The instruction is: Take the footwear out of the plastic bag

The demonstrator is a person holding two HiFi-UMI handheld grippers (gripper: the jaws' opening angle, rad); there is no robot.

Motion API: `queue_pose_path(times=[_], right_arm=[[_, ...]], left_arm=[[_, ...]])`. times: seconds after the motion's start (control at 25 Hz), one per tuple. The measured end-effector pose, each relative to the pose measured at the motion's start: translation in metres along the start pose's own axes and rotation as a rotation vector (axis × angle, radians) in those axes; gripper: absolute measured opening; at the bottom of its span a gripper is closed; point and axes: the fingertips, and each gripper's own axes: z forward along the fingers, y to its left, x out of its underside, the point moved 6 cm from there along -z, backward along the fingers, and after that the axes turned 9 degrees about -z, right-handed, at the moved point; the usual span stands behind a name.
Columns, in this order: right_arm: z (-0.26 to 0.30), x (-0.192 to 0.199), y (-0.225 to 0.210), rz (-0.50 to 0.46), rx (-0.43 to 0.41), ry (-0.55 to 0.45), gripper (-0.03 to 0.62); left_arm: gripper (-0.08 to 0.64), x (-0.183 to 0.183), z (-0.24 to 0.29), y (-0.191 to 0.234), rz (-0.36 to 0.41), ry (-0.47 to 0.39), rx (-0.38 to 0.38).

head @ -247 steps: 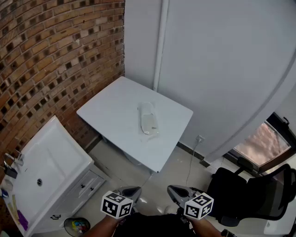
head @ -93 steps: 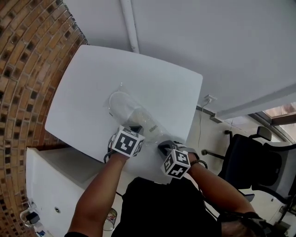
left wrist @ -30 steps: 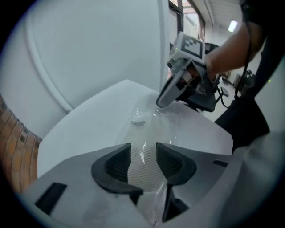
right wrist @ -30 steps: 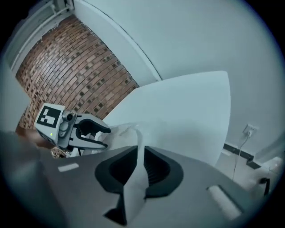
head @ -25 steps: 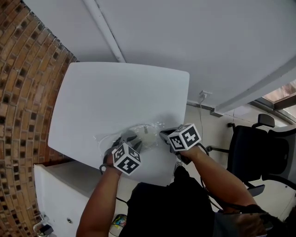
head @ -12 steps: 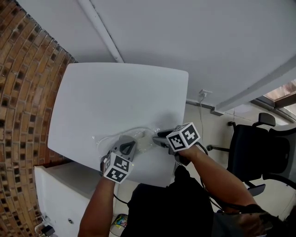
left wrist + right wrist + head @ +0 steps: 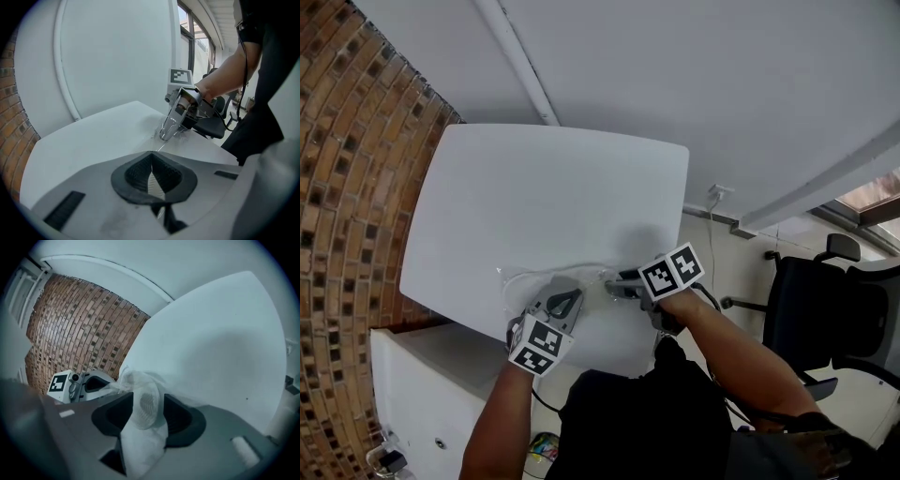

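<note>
Right tool (image 7: 146, 405) just opened around one slipper (image 7: 140, 441); left tool (image 7: 151, 162) pinches one bag (image 7: 125, 379).

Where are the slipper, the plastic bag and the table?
slipper (image 7: 146, 402): right gripper view, its white mesh part.
plastic bag (image 7: 123, 379): right gripper view, crumpled film left of the slipper.
table (image 7: 544, 192): head view, bare white top.
</note>
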Motion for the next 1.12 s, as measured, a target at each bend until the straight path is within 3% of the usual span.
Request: queue_pose_path(times=[0.16,0.24,0.52,0.8,0.92,1.12], right_arm=[[0.003,0.004,0.005,-0.009,0.014,0.015,0.119],[0.003,0.005,0.008,-0.024,0.011,0.009,0.112],[-0.017,-0.008,0.018,0.003,-0.090,-0.090,0.058],[-0.045,-0.011,0.013,0.032,-0.109,-0.139,0.051],[-0.058,-0.006,0.013,0.046,-0.165,-0.178,0.044],[-0.078,0.002,0.011,0.062,-0.203,-0.236,0.035]], left_arm=[[0.006,0.006,0.000,0.001,-0.016,0.012,-0.009],[0.006,0.008,0.001,0.001,-0.013,0.033,-0.023],[0.008,0.010,0.007,0.005,0.006,0.088,-0.091],[0.009,-0.011,0.011,0.004,0.051,0.073,-0.112],[0.015,-0.018,0.010,0.002,0.070,0.065,-0.113],[0.028,-0.025,0.011,-0.006,0.077,0.042,-0.060]])
